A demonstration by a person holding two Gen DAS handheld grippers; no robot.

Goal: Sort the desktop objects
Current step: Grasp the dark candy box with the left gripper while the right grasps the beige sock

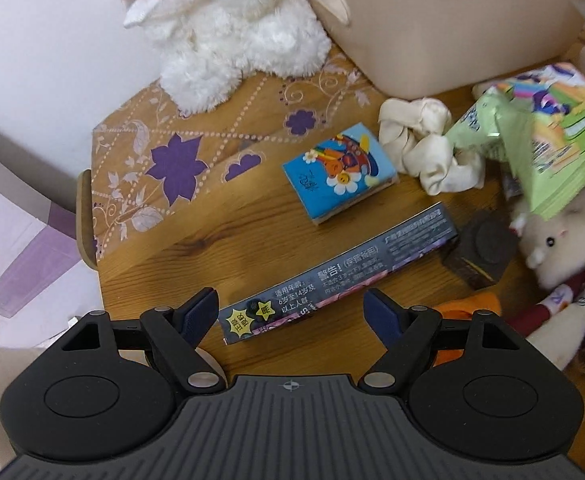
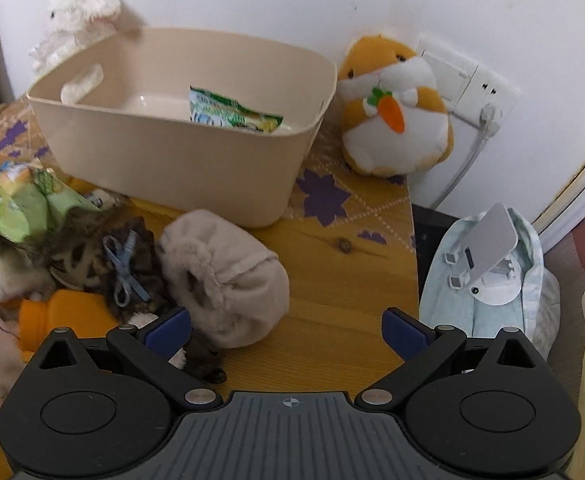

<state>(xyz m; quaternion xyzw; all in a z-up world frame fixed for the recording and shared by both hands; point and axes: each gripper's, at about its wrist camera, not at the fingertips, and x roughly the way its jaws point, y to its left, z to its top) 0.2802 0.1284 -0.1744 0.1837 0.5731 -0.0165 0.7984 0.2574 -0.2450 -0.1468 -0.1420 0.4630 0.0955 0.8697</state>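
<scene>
Hovering over the long dark box [image 1: 338, 276] with our left gripper [image 1: 290, 312], we had the jaws spread wide and empty, one on either side of the box's near end, which lay flat on the wooden counter [image 1: 252, 236] and ran diagonally away from us. The step in hand looked to us like picking up that box for the beige bin [image 2: 180, 152], which stood at the back of the counter and already held a green packet [image 2: 232, 114]. To do it well, we judged we should turn the wrist so the jaws crossed the box's narrow width squarely, not cornerwise, and come down a little further along its length, since a grip at the very end would let the far end sag and swing. The small blue picture book [image 1: 340, 172] and the cream scrunchie [image 1: 428, 148] lay apart from the box, but the dark brown block [image 1: 480, 252] sat just beside its far end, so a straight lift seemed safer than a drag. Our right gripper [image 2: 288, 330] was likewise released and empty, with the beige plush roll [image 2: 228, 276] just beside its left jaw.
</scene>
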